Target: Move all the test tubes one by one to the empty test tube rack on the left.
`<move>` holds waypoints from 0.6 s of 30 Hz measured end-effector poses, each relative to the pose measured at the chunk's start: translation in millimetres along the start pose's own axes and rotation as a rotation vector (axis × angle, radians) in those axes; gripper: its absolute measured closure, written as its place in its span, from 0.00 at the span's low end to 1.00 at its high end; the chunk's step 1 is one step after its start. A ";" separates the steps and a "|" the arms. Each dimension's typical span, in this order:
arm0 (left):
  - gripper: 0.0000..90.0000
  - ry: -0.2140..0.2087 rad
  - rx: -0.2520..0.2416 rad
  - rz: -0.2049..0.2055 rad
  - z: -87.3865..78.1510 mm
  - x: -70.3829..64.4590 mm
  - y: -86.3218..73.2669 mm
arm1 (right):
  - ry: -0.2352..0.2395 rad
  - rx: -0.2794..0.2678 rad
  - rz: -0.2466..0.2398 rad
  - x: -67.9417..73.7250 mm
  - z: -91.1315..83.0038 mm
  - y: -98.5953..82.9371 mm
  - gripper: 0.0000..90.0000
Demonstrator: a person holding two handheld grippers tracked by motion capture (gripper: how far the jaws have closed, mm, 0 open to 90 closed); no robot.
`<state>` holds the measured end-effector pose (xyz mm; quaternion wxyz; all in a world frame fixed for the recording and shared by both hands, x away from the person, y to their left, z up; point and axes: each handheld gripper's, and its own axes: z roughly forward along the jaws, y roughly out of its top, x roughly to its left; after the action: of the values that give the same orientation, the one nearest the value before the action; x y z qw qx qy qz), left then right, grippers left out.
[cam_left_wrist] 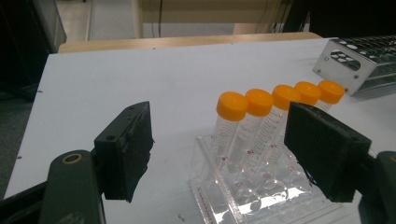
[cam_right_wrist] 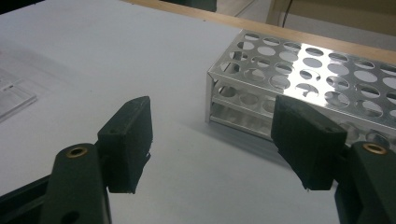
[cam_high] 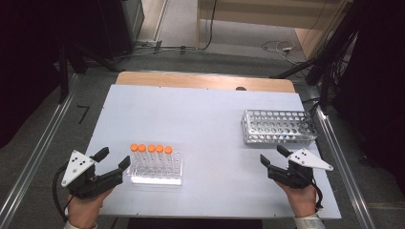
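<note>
Several clear tubes with orange caps (cam_high: 151, 149) (cam_left_wrist: 273, 100) stand in a row in a clear plastic rack (cam_high: 157, 175) (cam_left_wrist: 224, 200) at the table's front left. An empty metal rack (cam_high: 278, 127) (cam_right_wrist: 308, 79) with many round holes sits at the right. My left gripper (cam_high: 112, 159) (cam_left_wrist: 219, 154) is open just left of the clear rack, nothing between its jaws. In front of the metal rack, my right gripper (cam_high: 273, 154) (cam_right_wrist: 212, 140) is open and empty too.
The white table top (cam_high: 191, 114) has a wooden strip along its far edge. Metal rails run along both sides. Cables lie on the floor beyond the table. A corner of the clear rack (cam_right_wrist: 14, 95) lies at the left of the right gripper view.
</note>
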<state>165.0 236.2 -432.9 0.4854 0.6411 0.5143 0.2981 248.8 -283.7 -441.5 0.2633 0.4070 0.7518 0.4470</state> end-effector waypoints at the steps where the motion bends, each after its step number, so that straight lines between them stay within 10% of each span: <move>1: 0.27 0.001 0.000 0.000 -0.1 0.1 -0.7 | -0.001 0.000 0.002 -0.7 -0.6 -0.5 0.31; 18: 0.27 0.011 -0.014 -0.013 -8.8 7.8 -6.7 | -0.055 0.006 0.030 -15.3 -11.4 -10.2 0.31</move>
<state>157.1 246.4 -436.9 0.4891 0.6325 0.5190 0.3022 244.4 -304.7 -444.8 0.2759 0.4309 0.7395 0.4375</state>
